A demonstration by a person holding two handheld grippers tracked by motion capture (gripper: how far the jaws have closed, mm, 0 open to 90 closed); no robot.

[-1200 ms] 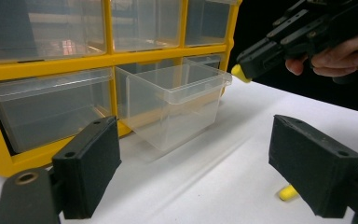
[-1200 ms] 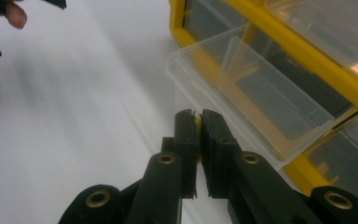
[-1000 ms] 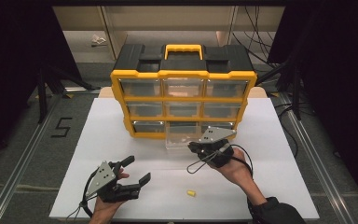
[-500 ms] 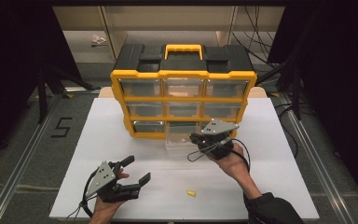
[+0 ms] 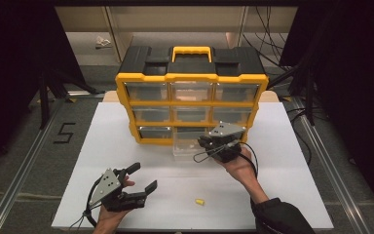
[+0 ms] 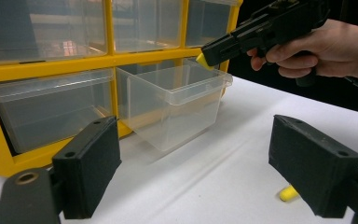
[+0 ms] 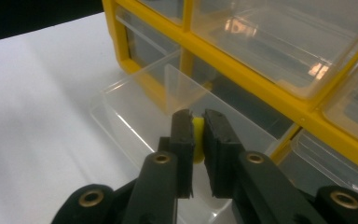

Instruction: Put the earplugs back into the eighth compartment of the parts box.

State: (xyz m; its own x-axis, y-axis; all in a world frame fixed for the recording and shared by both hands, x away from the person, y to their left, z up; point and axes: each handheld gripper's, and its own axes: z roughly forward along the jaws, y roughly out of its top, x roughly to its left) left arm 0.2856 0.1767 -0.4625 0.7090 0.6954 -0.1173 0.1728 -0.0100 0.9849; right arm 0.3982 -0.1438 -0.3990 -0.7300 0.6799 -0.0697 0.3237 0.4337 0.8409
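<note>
A clear plastic drawer (image 5: 186, 147) stands pulled out from the bottom row of the yellow organizer (image 5: 192, 77), resting on the white table. My right gripper (image 5: 208, 145) hovers over the drawer's right rim (image 7: 135, 80). Its jaws have just been opening a little, and a small yellow piece (image 7: 198, 133) still sits pinched between the pads. In the left gripper view that piece (image 6: 204, 59) shows at the tip of the right gripper above the drawer (image 6: 177, 100). My left gripper (image 5: 143, 178) rests low at the front left, open and empty (image 6: 196, 168).
A second small yellow piece (image 5: 199, 201) lies on the white table (image 5: 282, 195) near the front edge, between the two hands (image 6: 289, 192). The organizer's other clear drawers (image 5: 191, 91) are pushed in. A black carry lid with a yellow handle (image 5: 192, 51) tops it.
My right gripper has moved away from me and slightly right, toward the organizer, with the yellow piece, and now sits over the pulled-out drawer. The left gripper has stayed put.
</note>
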